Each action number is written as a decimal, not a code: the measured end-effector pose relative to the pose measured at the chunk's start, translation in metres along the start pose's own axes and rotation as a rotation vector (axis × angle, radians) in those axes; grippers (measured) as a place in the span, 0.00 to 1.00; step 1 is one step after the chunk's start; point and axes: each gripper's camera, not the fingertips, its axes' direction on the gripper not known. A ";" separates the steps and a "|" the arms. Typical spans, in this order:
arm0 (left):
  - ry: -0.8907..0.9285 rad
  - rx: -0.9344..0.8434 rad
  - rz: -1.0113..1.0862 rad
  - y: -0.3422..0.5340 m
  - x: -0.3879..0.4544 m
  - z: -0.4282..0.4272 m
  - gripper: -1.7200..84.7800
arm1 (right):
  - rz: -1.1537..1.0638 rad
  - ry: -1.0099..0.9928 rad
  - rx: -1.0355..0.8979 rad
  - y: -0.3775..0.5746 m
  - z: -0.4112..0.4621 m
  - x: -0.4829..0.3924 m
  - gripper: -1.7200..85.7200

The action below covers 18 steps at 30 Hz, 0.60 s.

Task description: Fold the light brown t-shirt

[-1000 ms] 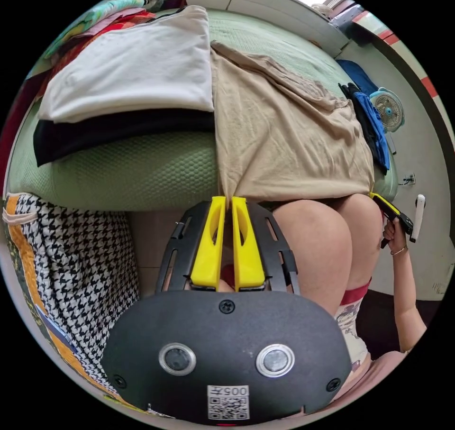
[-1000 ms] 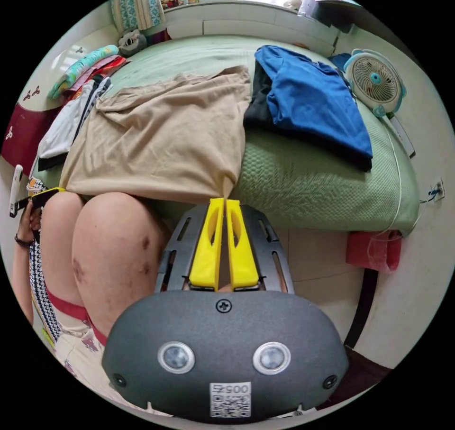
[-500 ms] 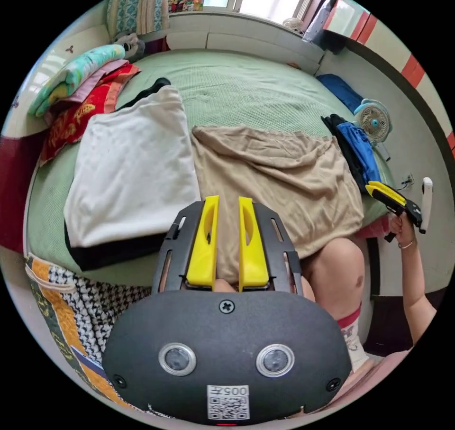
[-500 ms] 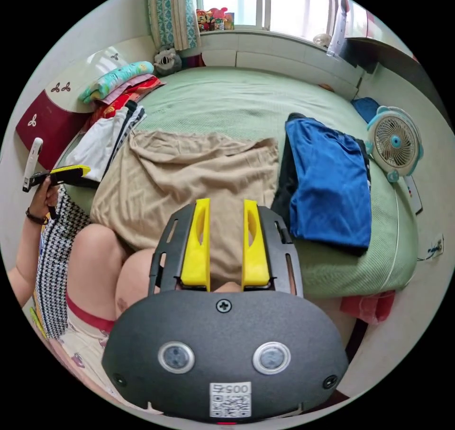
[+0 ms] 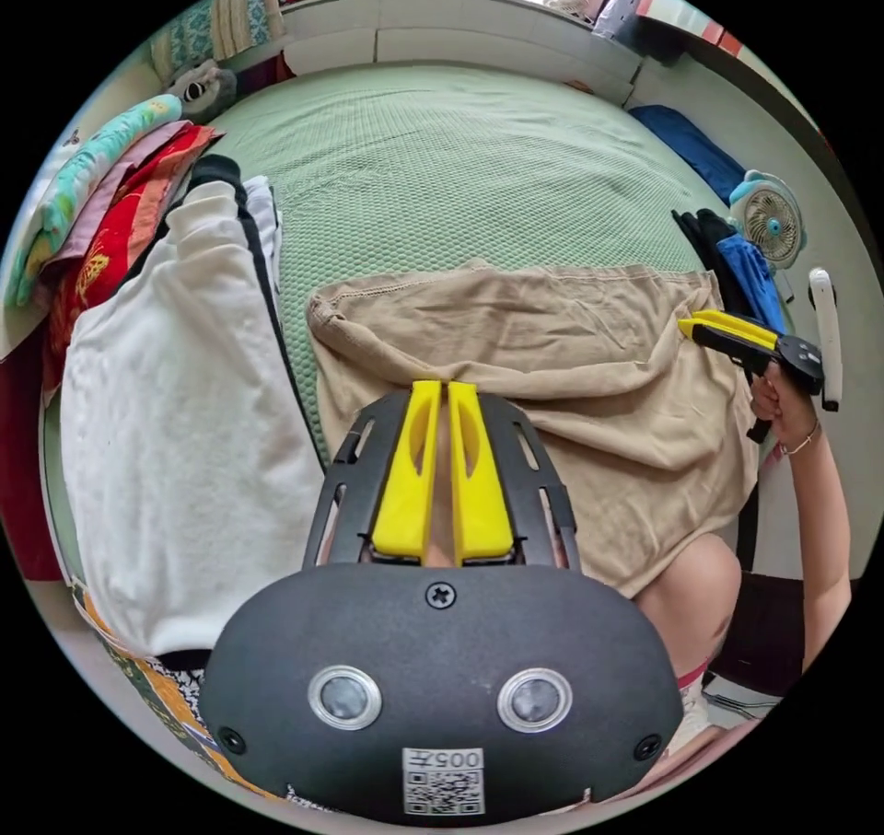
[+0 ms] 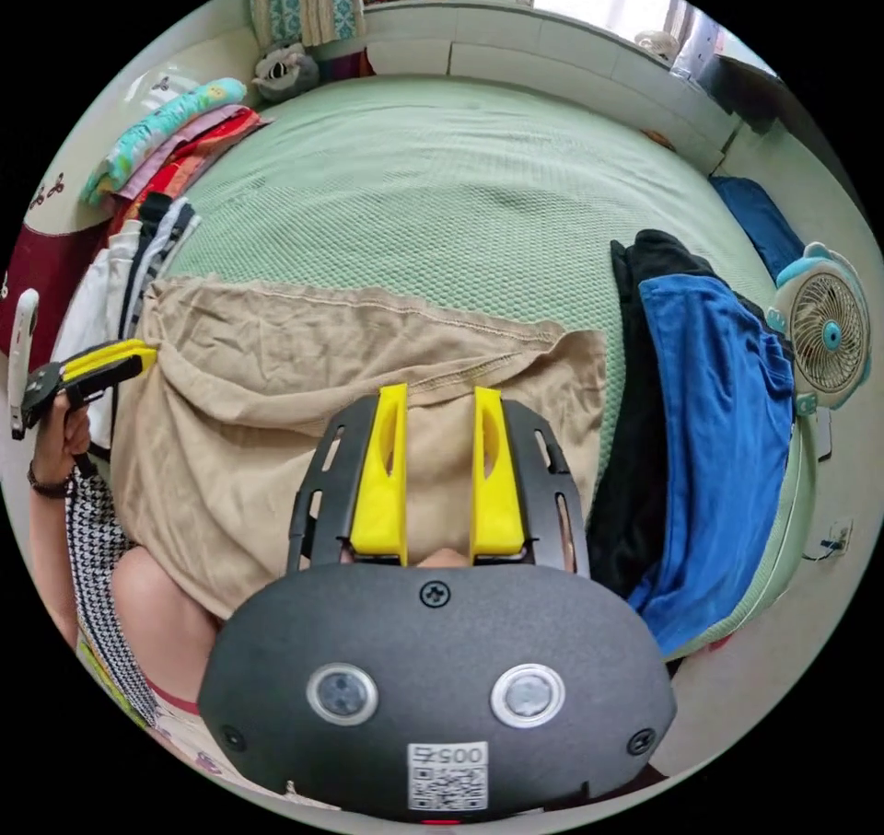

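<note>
**A:** Start at your left gripper [image 5: 440,393]. Its yellow jaws stand nearly together, with a sliver of tan between them. You look clenched on a fold of the light brown t-shirt [image 5: 552,384], though whether both jaws truly press on it I cannot tell.

**B:** And your right gripper [image 6: 440,402]?

**A:** Released: the jaws stand well apart, with the shirt lying under and between them and nothing pinched. In the left gripper view you hold it at the shirt's far edge, jaws pointing inward across the cloth.

**B:** Why there?

**A:** My guess is that you are lining up on an edge to take hold, so both sides can be carried over together.

**B:** Where does the shirt lie?

**A:** Spread on the green bed cover [image 6: 460,200], its hemmed edge just beyond your jaw tips and the near part draping off the bed over your knee [image 5: 686,582].

**B:** Neighbours?

**A:** Beside your left jaws, a white folded garment [image 5: 175,430]. Beside your right jaws, a blue garment [image 6: 727,430] on a black one, and a small fan [image 6: 829,333] past them. You have bare cover ahead for folding.
</note>
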 end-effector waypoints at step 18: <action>-0.004 0.081 -0.081 -0.070 -0.011 0.012 0.02 | 0.209 -0.053 -0.037 -0.081 0.002 0.036 0.00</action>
